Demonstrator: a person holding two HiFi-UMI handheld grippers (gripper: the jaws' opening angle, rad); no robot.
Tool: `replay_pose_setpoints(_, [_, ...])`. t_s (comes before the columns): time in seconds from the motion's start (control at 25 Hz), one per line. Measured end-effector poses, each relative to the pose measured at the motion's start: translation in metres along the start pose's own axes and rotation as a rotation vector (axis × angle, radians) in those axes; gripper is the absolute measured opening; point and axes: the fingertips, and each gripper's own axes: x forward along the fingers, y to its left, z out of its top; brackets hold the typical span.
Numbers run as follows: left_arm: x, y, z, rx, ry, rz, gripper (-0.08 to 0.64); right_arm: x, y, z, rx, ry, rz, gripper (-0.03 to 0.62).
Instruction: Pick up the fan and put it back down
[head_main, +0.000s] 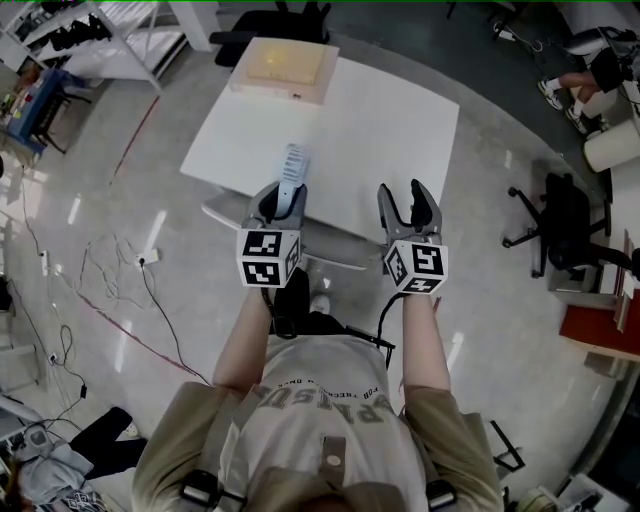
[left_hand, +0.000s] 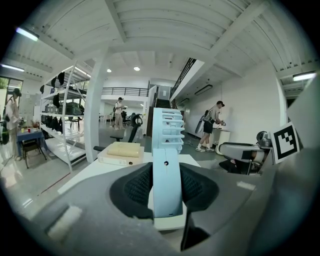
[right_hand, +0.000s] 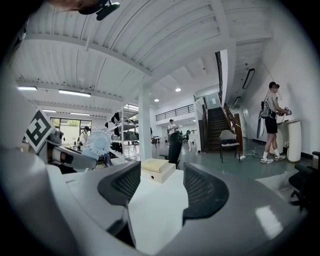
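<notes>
A pale blue hand-held fan (head_main: 291, 164) is clamped by its handle (left_hand: 166, 186) in my left gripper (head_main: 281, 196), which is shut on it over the near part of the white table (head_main: 400, 120). The ribbed fan head (left_hand: 170, 131) sticks out past the black pads (left_hand: 136, 187). In the right gripper view the fan head (right_hand: 96, 142) shows at the left. To the right of the fan, my right gripper (head_main: 410, 205) hangs open over the table's near edge. Only bare table shows between its pads (right_hand: 202, 192).
A flat beige box (head_main: 285, 68) lies at the table's far left corner. A black office chair (head_main: 565, 215) stands on the floor to the right and another chair (head_main: 270, 20) behind the table. Cables (head_main: 110, 290) trail over the floor at left. Shelving (left_hand: 65, 120) and people stand far off.
</notes>
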Motion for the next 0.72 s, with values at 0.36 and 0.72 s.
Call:
replay_pose_setpoints(0.36, [0.031,0.005,0.006,0.019,0.017,-0.048,0.126,0.021,-0.013,0.0,0.002,0.005,-0.03,0.252])
replay_pose_setpoints(0.72, [0.073,0.018,0.02,0.062,0.054,-0.116,0.126,0.055,-0.027,0.01,-0.016,0.02,-0.042,0.252])
